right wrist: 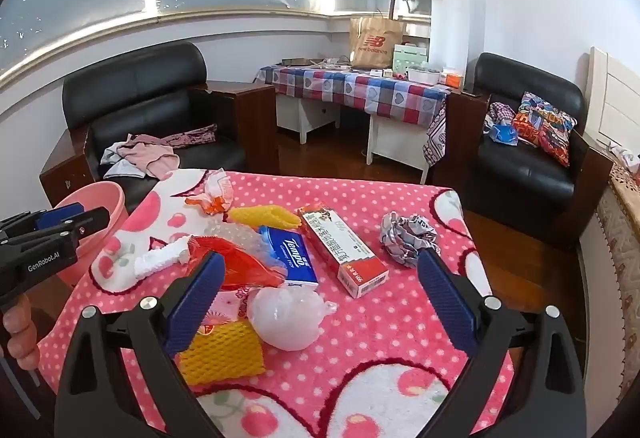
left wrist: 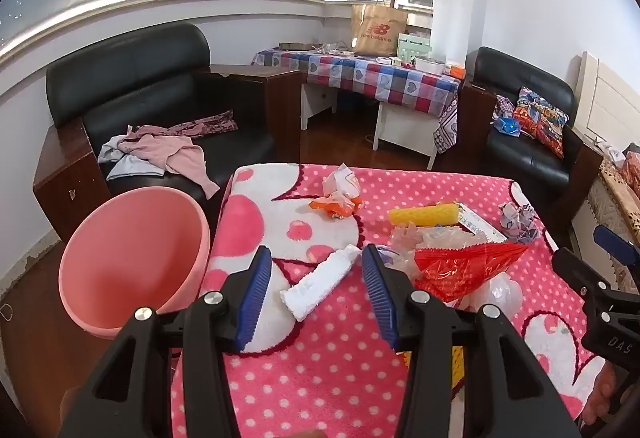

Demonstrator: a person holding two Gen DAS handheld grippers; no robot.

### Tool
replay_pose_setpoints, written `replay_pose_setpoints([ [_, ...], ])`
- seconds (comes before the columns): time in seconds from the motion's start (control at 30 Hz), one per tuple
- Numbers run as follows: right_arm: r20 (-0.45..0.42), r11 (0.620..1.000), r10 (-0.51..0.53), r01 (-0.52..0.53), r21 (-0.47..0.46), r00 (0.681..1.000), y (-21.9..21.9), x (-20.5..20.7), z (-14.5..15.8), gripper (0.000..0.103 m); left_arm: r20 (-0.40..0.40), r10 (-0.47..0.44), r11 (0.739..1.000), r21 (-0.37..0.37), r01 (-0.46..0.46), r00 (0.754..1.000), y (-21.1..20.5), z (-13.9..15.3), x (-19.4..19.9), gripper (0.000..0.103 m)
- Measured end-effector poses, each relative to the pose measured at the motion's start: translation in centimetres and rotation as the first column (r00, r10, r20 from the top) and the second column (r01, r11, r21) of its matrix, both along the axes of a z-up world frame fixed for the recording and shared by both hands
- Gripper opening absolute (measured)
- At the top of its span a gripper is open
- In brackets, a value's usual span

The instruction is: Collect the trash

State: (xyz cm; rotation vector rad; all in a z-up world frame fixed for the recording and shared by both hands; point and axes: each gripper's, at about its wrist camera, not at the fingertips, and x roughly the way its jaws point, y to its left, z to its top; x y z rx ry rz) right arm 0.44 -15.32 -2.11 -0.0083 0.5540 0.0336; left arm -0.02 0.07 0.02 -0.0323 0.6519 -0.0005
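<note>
Left wrist view: white tube (left wrist: 318,282) flat on pink dotted blanket (left wrist: 340,378), between spread fingers of left gripper (left wrist: 316,254), untouched. Pink bin (left wrist: 132,258) at nine o'clock, beside the table edge. Red wrapper (left wrist: 464,270) at three o'clock. Right gripper (right wrist: 320,266) spread wide above toothpaste box (right wrist: 344,250); crumpled paper (right wrist: 404,238) at one o'clock.
</note>
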Motion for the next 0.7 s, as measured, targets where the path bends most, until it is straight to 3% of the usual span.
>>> replay_pose_setpoints([
  [0.7, 0.003, 1.000, 0.001, -0.001, 0.012, 1.000, 0.22, 0.12, 0.22, 0.097, 0.011, 0.002, 1.000, -0.001, -0.002, 1.000, 0.00, 0.81, -0.06, 0.047],
])
